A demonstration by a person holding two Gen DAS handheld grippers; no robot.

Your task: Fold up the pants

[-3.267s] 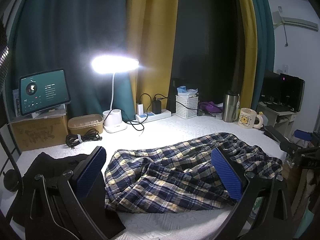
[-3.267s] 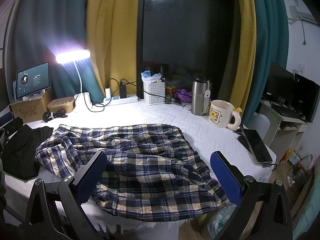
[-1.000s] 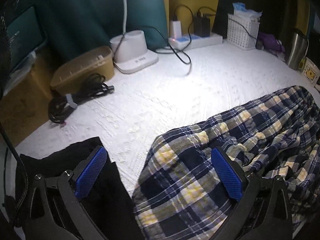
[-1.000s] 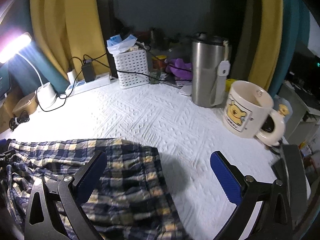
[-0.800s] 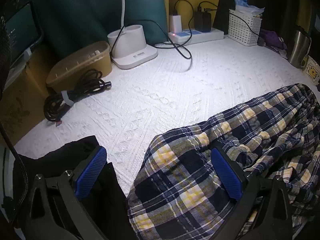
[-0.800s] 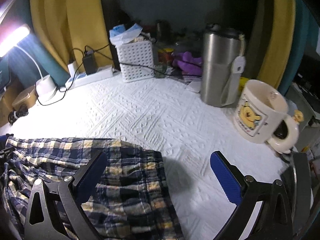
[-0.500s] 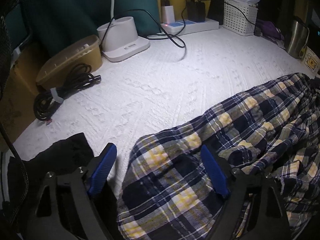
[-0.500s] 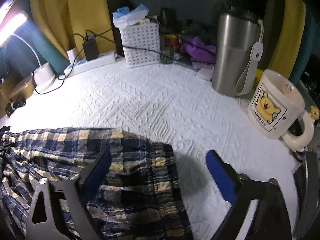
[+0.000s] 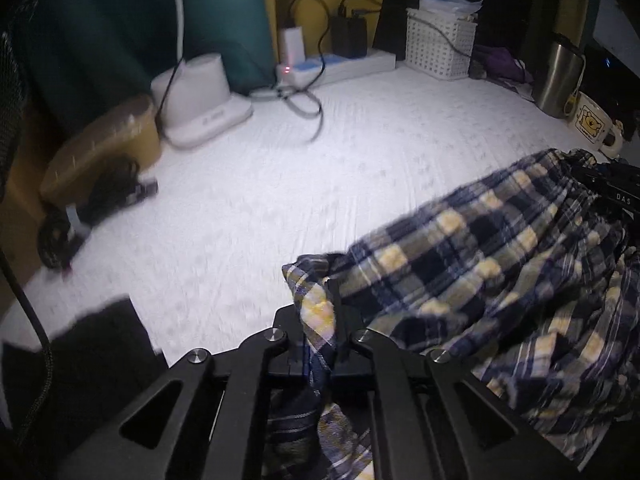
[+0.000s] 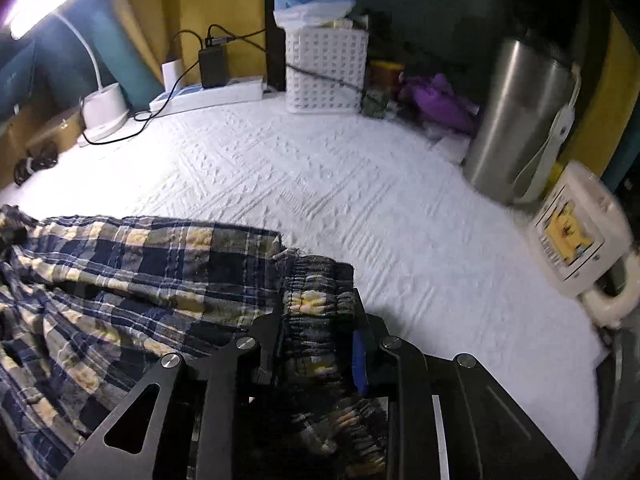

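Observation:
The navy, yellow and white plaid pants lie crumpled on the white textured tablecloth. My left gripper is shut on a corner of the plaid cloth at its left end. My right gripper is shut on the gathered elastic waistband of the pants at their right end. The right gripper's body shows in the left wrist view at the far right end of the pants.
A black garment lies at the left front edge. A lamp base, tan box, coiled cable, power strip and white basket line the back. A steel tumbler and bear mug stand right.
Both grippers have closed from wide open onto the pants: the left on the left-end corner, the right on the waistband. Both views have moved closer to the cloth.

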